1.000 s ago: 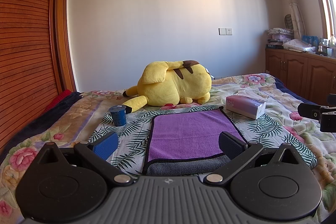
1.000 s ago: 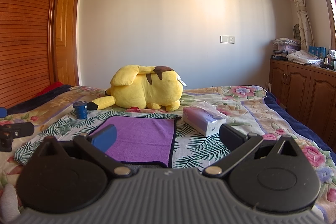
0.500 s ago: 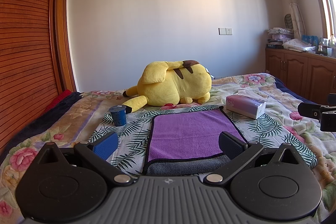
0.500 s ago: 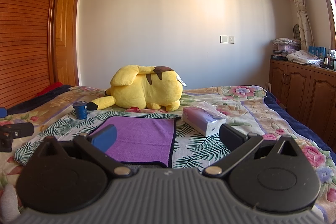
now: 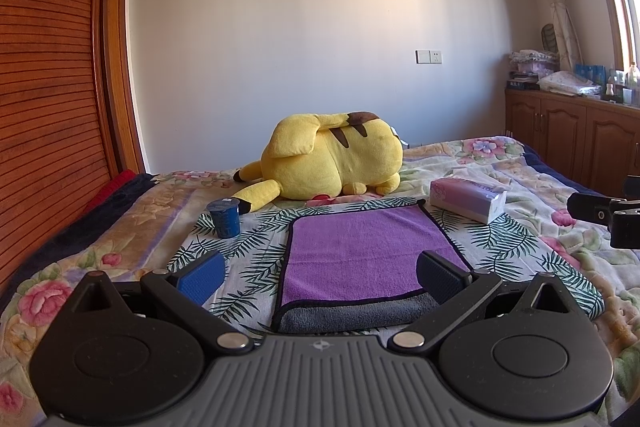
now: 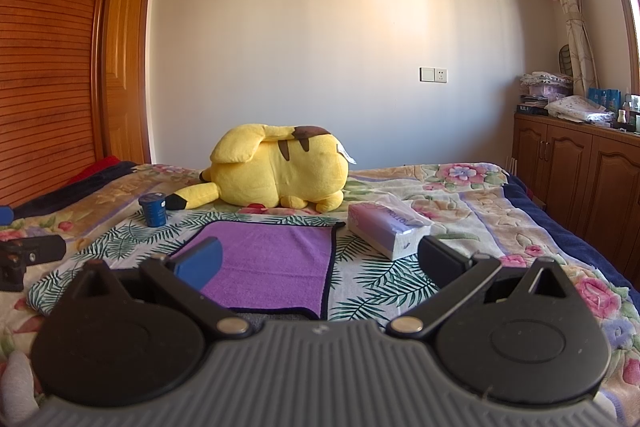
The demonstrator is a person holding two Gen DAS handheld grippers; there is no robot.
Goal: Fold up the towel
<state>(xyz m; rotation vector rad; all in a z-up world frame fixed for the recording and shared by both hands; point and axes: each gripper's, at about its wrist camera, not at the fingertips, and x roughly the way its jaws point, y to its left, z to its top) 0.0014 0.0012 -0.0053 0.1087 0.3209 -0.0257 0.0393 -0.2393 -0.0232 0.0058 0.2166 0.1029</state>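
**Both grippers spread, towel flat on bed**

The purple terry towel w/ black edging (image 5: 368,255) lies flat on the floral-and-palm-print bedspread (image 5: 256,259), purple side up, w/ a grey underside strip turned up along its near edge. The left gripper (image 5: 320,269) hangs low over that near edge, fingers spread wide, nothing btwn them; its blue-padded finger (image 5: 200,275) sits off the towel's left side, its dark one over the right near corner. The right gripper (image 6: 318,257) is also spread wide & empty, just right of the towel, w/ its blue pad (image 6: 199,263) over the purple cloth.

Beyond the towel: a yellow plush toy w/ brown stripes (image 5: 332,163) lying on its side, a small dark-blue cup (image 5: 225,217) to the left, and a pink-and-white tissue pack (image 5: 466,199) near the far right corner. Wooden cabinets (image 6: 576,179) line the right wall.
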